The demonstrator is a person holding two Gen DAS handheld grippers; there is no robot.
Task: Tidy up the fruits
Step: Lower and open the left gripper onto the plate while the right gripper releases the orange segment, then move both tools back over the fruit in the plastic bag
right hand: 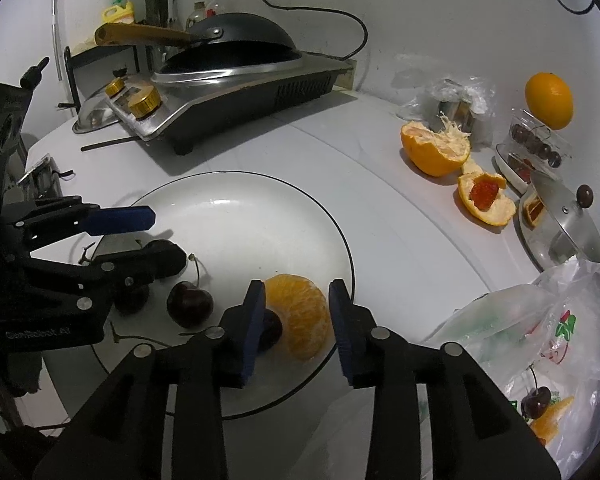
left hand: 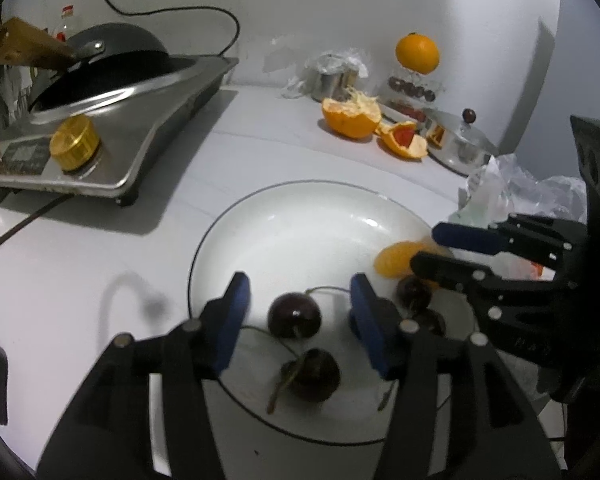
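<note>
A white plate [left hand: 300, 232] [right hand: 240, 220] lies on the white counter. Several dark cherries lie on it, one [left hand: 295, 315] between the fingers of my left gripper [left hand: 299, 288] [right hand: 168, 238], whose blue pads stand apart from it. Another cherry [left hand: 314, 374] sits closer to the camera. A peeled orange piece [right hand: 300, 316] [left hand: 396, 258] rests on the plate's right side between the fingers of my right gripper [right hand: 297, 292] [left hand: 426, 248], which is open around it. A cherry [right hand: 270, 330] lies against the orange, and one more [right hand: 190, 304] to its left.
A steel stove [left hand: 112, 148] [right hand: 240, 96] with a black wok stands at the back left. Orange peels [right hand: 436, 148], a whole orange [right hand: 548, 100], a cherry box and a pot lid [right hand: 560, 224] sit at the back right. A plastic bag [right hand: 540, 340] with fruit lies at the right.
</note>
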